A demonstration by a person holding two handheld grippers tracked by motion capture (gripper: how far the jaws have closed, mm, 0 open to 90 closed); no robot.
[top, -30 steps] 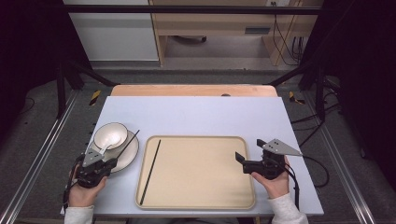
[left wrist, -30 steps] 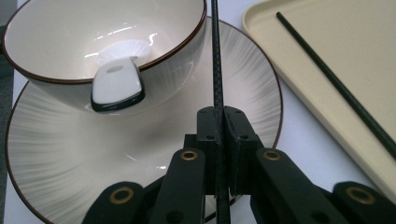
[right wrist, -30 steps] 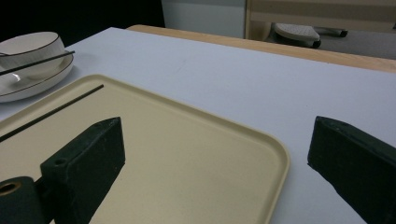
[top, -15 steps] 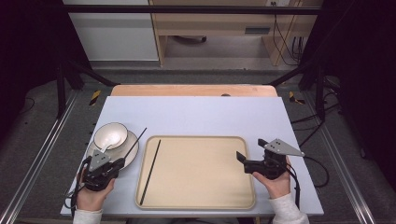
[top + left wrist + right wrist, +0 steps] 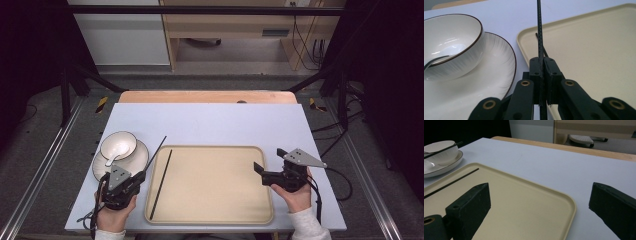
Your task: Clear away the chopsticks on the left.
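From the high view, you are holding your left gripper (image 5: 134, 183) at the near left of the table (image 5: 210, 120), its jaws pinching one chopstick (image 5: 154, 155) that is slanting away from it past the tray's (image 5: 215, 212) left edge. Just beyond that gripper a plate (image 5: 135, 162) is carrying a bowl (image 5: 119, 145), and a white spoon (image 5: 114, 153) is lying in the bowl. A second chopstick (image 5: 161, 184) is lying inside the tray along its left side, just right of the gripper. Your right gripper (image 5: 266, 168) is sitting at the tray's right edge, jaws spread wide, gripping nothing.

In the left gripper view, your jaws are pressing together on the chopstick (image 5: 540, 32), which is running straight ahead. The bowl (image 5: 451, 45) is sitting on the plate (image 5: 486, 82) to the left, the tray (image 5: 594, 50) to the right with the other chopstick (image 5: 545, 51) in it.

In the right gripper view, your jaws are standing wide apart over the tray's (image 5: 529, 205) corner; the plate (image 5: 444, 168) and bowl (image 5: 439, 147) are lying far off to the left.
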